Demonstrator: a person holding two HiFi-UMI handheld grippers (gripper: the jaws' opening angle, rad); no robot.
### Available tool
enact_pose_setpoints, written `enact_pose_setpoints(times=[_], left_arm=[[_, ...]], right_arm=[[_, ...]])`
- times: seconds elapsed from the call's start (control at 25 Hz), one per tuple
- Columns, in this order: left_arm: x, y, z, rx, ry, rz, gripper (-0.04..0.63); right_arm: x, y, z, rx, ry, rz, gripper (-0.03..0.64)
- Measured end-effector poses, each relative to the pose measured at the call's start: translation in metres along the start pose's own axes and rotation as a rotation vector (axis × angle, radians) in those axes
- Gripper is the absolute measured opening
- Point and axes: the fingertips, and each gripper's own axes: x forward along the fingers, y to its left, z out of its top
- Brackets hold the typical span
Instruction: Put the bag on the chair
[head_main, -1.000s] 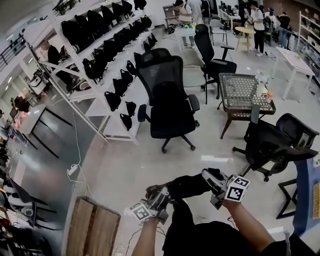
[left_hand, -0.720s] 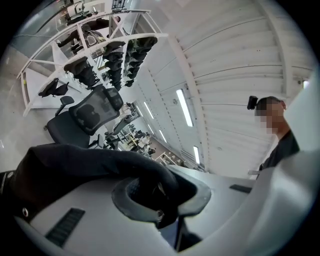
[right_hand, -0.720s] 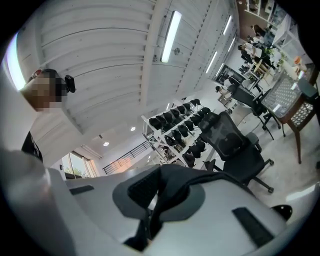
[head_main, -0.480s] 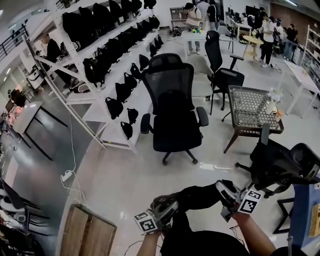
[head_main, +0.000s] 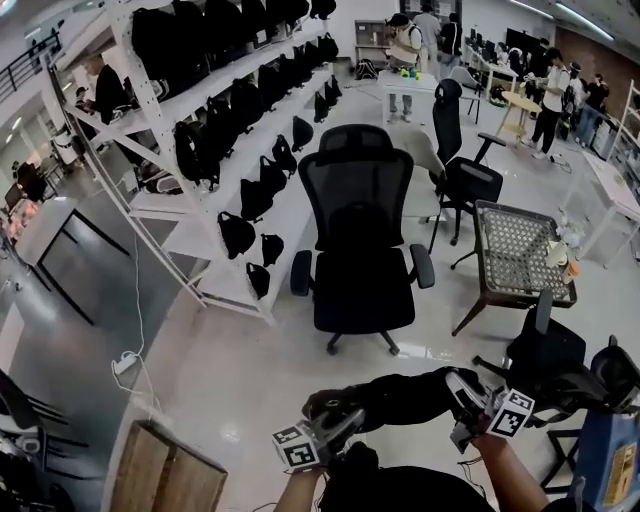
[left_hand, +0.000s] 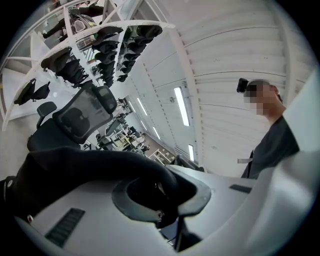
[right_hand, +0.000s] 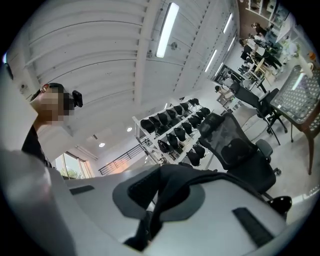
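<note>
A black mesh office chair (head_main: 362, 240) stands on the pale floor ahead of me, its seat bare. Low in the head view I hold a black bag (head_main: 405, 393) stretched between both grippers, well short of the chair. My left gripper (head_main: 338, 422) is shut on the bag's left end and my right gripper (head_main: 466, 398) on its right end. In the left gripper view the bag's dark fabric (left_hand: 95, 165) fills the left gripper's (left_hand: 167, 212) jaws, with the chair (left_hand: 80, 117) beyond. In the right gripper view the bag fabric (right_hand: 175, 182) runs down through the right gripper's (right_hand: 150, 212) jaws, and the chair (right_hand: 240, 147) shows behind.
White shelves (head_main: 168, 105) loaded with several black bags run along the left. A woven-top table (head_main: 520, 250) and a second black chair (head_main: 468, 165) stand to the right, and another dark chair (head_main: 560, 365) is close on my right. A wooden board (head_main: 170, 470) lies at lower left. People stand far back (head_main: 405, 45).
The mesh chair has grown larger and shifted lower and right in view as I came nearer. Both grippers, still holding the bag, have drifted slightly right and down.
</note>
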Motion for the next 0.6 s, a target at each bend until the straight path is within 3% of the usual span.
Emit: enact_pose_setpoints(times=[0.28,0.6], left_arm=[[0.013,0.048,0.067,-0.014,0.011,-0.005,0.055],[0.017,0.088,0.114,-0.006,0.029,-0.028,0.055]], right_arm=[[0.071,-0.034,0.022,-0.001,-0.031,-0.028,0.008],[0.122,-0.047,0.035,-0.019,-0.058,-0.037,0.008]])
